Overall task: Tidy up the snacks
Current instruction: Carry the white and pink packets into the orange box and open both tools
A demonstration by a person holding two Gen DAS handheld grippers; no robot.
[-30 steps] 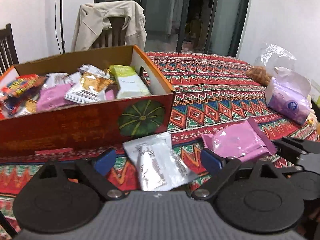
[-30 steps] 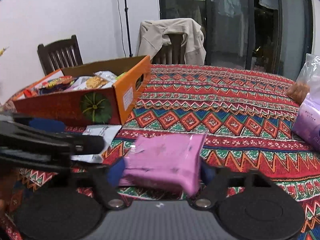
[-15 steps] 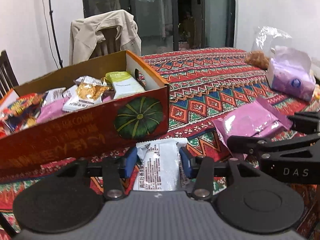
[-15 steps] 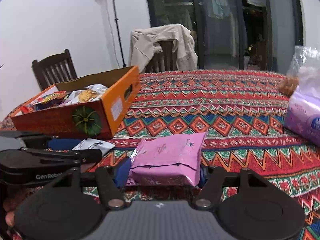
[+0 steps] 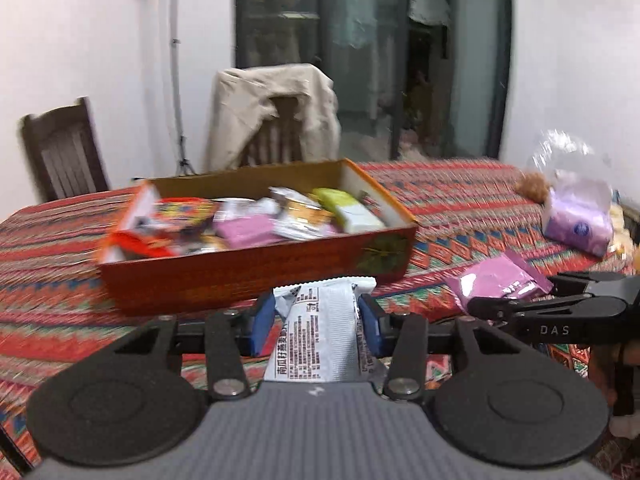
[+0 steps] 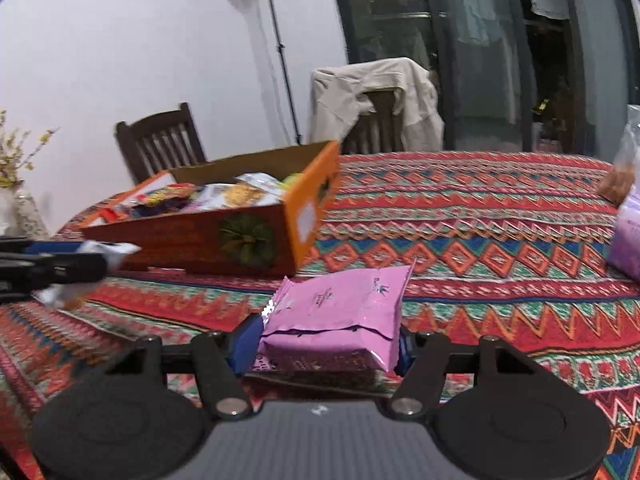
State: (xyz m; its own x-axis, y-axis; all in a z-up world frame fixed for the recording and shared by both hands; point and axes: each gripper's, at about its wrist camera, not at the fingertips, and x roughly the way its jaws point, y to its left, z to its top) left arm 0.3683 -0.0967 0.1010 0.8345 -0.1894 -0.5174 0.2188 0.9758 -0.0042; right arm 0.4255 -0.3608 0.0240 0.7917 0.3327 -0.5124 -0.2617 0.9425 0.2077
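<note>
My left tongs (image 5: pixel 316 322) pinch a white snack packet (image 5: pixel 320 336) lifted before the snack-filled cardboard box (image 5: pixel 256 276); my right tongs (image 6: pixel 326 340) clamp a pink snack packet (image 6: pixel 340 312) above the table (image 6: pixel 480 248).

desk cloth (image 6: pixel 480 216): red, zigzag pattern | chair (image 5: pixel 64 148): dark wood, behind desk | second chair: beige jacket (image 5: pixel 276 104) hangs over it | vase with yellow flowers (image 6: pixel 16 184): far left | glass door (image 5: pixel 360 52): behind
</note>
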